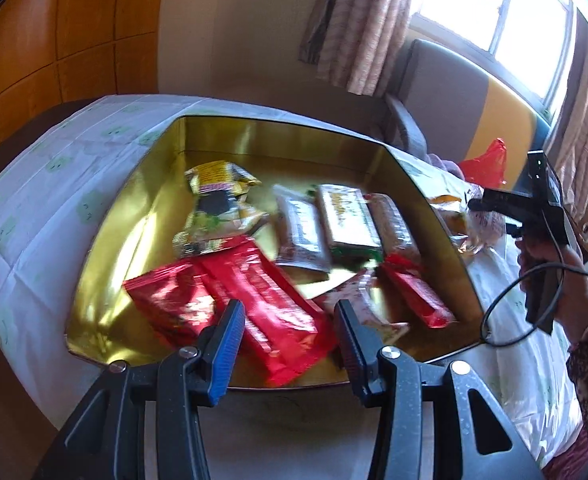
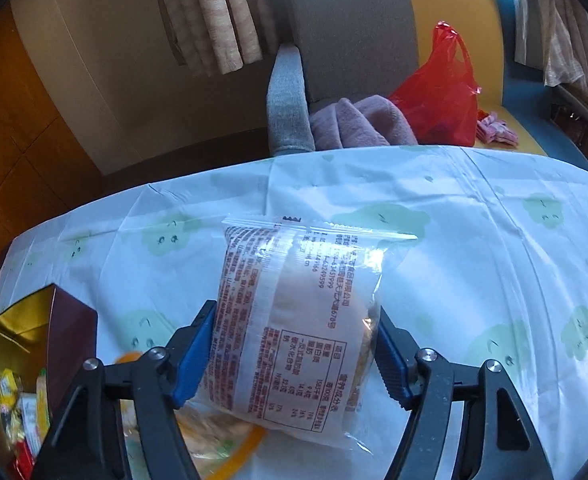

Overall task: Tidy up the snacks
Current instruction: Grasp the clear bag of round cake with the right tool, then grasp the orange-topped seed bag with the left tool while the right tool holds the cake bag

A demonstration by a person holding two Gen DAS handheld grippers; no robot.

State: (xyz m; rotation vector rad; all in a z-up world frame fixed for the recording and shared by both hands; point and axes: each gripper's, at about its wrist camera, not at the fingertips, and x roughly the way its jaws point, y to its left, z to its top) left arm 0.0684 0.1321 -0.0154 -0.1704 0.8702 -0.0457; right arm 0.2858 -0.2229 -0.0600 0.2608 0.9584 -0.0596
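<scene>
A gold-lined box (image 1: 142,208) sits on the table and holds several snack packs: red packs (image 1: 262,308), a yellow pack (image 1: 222,176), and a green-and-white bar (image 1: 345,216). My left gripper (image 1: 290,320) is open and empty just above the box's near edge, over the red packs. My right gripper (image 2: 294,332) is shut on a clear snack bag with red print (image 2: 294,312), held above the tablecloth. The right gripper also shows in the left wrist view (image 1: 493,212), to the right of the box. A corner of the box shows at the lower left of the right wrist view (image 2: 66,320).
The table has a white cloth with green cloud prints (image 2: 493,264). Another orange-trimmed snack bag (image 2: 214,436) lies under the right gripper. Behind the table is a chair (image 2: 349,40) with a red plastic bag (image 2: 441,92) and a pink cloth (image 2: 357,124).
</scene>
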